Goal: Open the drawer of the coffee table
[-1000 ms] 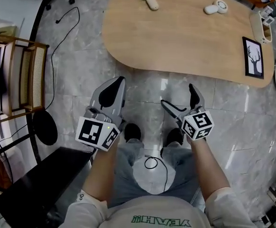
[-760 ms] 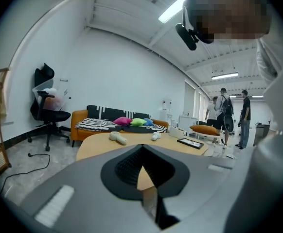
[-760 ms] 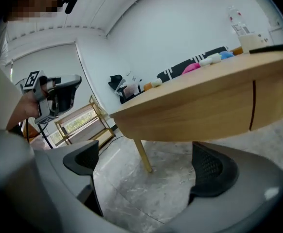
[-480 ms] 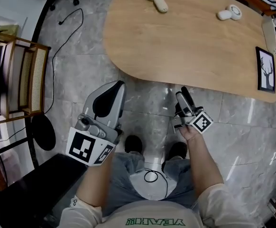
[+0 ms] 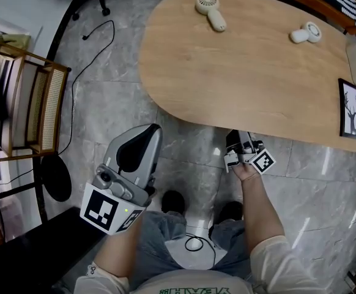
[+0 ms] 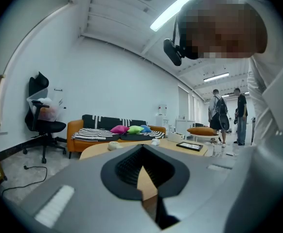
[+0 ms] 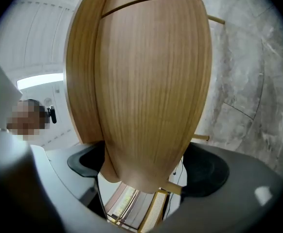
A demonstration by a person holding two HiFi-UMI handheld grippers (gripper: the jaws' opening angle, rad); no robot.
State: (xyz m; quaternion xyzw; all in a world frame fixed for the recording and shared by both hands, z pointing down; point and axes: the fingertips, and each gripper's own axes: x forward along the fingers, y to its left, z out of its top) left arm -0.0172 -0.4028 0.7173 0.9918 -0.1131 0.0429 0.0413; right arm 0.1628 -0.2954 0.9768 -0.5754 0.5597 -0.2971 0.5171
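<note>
The oval wooden coffee table (image 5: 251,60) fills the upper head view. My right gripper (image 5: 236,141) lies rolled on its side at the table's near edge. In the right gripper view the table's wooden side (image 7: 151,81), crossed by a curved seam, runs between the two black pads (image 7: 85,161), with the right gripper (image 7: 144,171) around it. Its jaws have just been closing and I see no firm press on the wood. My left gripper (image 5: 146,133) hovers over the floor short of the table, aimed at the table top (image 6: 97,152). The left gripper (image 6: 144,168) looks shut and holds nothing.
Two small hand fans (image 5: 210,11) (image 5: 305,34) and a framed picture (image 5: 350,109) lie on the table. A wooden chair (image 5: 28,109), a black round base (image 5: 57,177) and a black bench (image 5: 37,250) stand at left. My feet (image 5: 173,202) are below. An orange sofa (image 6: 117,130) and standing people (image 6: 229,115) are beyond.
My right gripper has gone forward and down to the table's near edge and rolled onto its side, its jaws narrowing. The left gripper has stayed about where it was.
</note>
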